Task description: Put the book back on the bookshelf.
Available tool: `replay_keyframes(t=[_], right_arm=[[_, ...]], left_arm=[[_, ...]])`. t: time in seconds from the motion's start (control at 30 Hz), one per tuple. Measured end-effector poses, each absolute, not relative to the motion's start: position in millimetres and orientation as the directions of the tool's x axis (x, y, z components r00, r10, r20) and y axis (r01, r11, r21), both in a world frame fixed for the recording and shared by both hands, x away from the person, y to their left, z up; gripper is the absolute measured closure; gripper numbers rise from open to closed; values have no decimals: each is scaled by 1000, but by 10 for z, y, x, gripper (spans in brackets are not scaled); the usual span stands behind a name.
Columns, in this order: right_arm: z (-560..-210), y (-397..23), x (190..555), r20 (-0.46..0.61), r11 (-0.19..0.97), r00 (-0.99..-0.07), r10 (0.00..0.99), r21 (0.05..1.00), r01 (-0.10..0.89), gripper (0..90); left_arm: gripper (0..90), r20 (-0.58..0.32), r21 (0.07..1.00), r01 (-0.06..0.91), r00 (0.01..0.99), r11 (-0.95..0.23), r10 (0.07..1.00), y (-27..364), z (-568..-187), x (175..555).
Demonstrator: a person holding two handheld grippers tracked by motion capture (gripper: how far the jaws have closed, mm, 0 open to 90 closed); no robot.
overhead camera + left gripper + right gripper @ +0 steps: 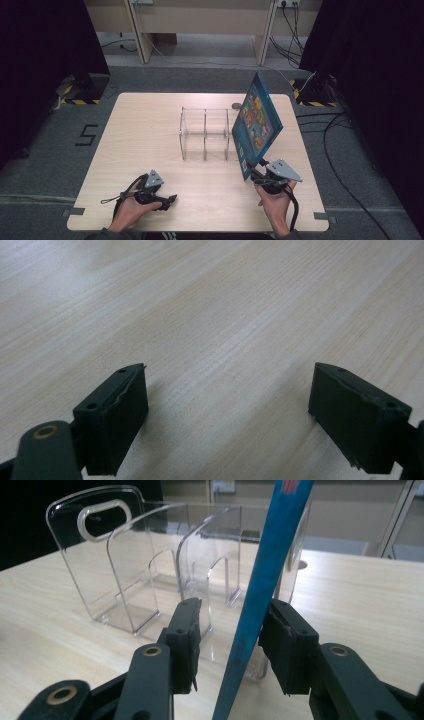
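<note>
Nearby, thin glossy book, clear ribbed rack

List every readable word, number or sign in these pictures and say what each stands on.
"5": black mark on the grey floor, left of the table.
Blue book cover, held at the right gripper: pictures and print too small to read.
Red patch on the book's edge in the right gripper view: blurred.

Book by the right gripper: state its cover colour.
The book has a blue cover with small multicoloured pictures, seen best in the high view.
</note>
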State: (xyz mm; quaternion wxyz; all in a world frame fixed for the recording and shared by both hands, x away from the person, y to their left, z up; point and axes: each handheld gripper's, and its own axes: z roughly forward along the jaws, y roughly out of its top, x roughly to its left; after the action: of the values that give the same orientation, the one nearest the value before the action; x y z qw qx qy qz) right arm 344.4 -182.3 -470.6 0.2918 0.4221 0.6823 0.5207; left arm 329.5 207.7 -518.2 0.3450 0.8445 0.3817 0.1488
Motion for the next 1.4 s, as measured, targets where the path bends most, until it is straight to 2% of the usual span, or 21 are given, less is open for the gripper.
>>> replay_keyframes(t=[0.13,0.47,0.67,0.87,1.4], right_arm=[[-4739,-1811,3435,56,102,-474,879,948,302,597],[-4740,-1799,3414,55,106,-483,874,948,301,578],[-4717,-1837,3378,68,93,-489,870,950,298,533],[-4709,-1883,3326,76,96,-505,860,947,306,451],[-4677,-2107,3188,61,102,-506,860,952,288,374]], left_arm=[[149,-11,696,542,665,-471,747,2079,-5183,3293],[148,-10,697,541,665,-471,747,2080,-5183,3293],[146,-11,698,539,666,-471,745,2080,-5187,3292],[115,-14,702,536,669,-469,743,2064,-5200,3283],[77,-13,705,530,673,-470,739,2053,-5214,3276]])
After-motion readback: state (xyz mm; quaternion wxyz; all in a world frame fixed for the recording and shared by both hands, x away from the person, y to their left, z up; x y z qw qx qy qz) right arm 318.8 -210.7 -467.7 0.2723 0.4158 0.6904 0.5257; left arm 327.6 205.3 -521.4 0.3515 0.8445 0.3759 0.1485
